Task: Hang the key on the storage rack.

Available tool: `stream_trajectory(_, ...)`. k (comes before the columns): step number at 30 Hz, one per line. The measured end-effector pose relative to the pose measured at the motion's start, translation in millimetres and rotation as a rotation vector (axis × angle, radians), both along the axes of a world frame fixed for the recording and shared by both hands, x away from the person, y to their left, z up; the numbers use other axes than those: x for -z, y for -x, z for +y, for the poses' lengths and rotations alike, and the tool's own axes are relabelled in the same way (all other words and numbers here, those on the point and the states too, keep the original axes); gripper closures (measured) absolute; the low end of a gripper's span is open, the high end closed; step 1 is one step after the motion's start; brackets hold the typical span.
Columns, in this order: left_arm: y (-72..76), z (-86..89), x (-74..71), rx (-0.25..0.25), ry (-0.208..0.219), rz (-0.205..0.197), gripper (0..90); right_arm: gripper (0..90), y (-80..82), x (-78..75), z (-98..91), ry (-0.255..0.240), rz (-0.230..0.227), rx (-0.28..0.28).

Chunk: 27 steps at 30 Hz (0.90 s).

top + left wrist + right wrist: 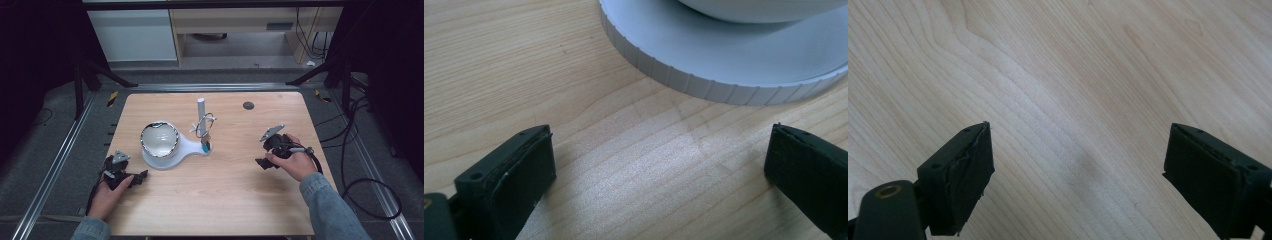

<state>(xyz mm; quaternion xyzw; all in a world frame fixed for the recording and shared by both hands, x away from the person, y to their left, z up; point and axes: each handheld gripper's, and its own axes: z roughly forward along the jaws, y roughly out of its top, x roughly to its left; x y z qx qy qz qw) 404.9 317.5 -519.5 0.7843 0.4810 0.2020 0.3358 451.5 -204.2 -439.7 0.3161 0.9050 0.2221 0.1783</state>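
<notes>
Left black hand-held gripper (141, 176) resting released beside ribbed white plastic stand (192, 146) holding white bowl (159, 139), right black gripper (261, 163) lying released on pale wooden table (230, 190)

Black left gripper (142, 175) and right gripper (260, 163), grey top plates, trailing cables, denim sleeves (327, 205)

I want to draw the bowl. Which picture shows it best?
The high view: the whole bowl shows there, on its white stand. The left gripper view catches just the bowl's underside at its top edge. The right gripper view shows bare table.
</notes>
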Motion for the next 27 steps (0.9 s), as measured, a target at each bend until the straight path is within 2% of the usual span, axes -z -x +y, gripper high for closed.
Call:
stream_trajectory(6,0.0,0.0,0.0,0.000,0.000,0.000,0.0,13.0,2.3,14.8,-6.1,-0.035,-0.006,0.024)
stream_trajectory(8,0.0,0.0,0.0,0.000,0.000,0.000,0.0,13.0,0.8,22.4,-11.6,-0.037,-0.001,0.049)
stream_trajectory(12,0.0,0.0,0.0,0.000,0.000,0.000,0.0,13.0,-2.7,28.2,-21.5,-0.057,-0.006,0.086)
stream_trajectory(15,0.0,0.0,0.0,0.000,0.000,0.000,0.0,13.0,-6.6,32.9,-36.4,-0.122,-0.029,0.150)
stream_trajectory(16,0.0,0.0,0.0,0.000,0.000,0.000,0.0,13.0,-6.6,32.9,-36.4,-0.122,-0.029,0.150)
stream_trajectory(17,0.0,0.0,0.0,0.000,0.000,0.000,0.0,12.9,-8.2,36.5,-42.6,-0.144,-0.036,0.179)
stream_trajectory(21,0.0,0.0,0.0,0.000,0.000,0.000,0.0,12.6,-10.3,42.7,-49.8,-0.158,-0.036,0.213)
stream_trajectory(25,-0.1,0.1,0.0,0.001,-0.001,-0.001,0.0,10.8,-12.3,51.2,-54.7,-0.199,-0.045,0.255)
stream_trajectory(27,0.0,0.0,0.0,0.000,0.000,0.000,0.0,10.1,-13.0,55.3,-55.1,-0.199,-0.049,0.265)
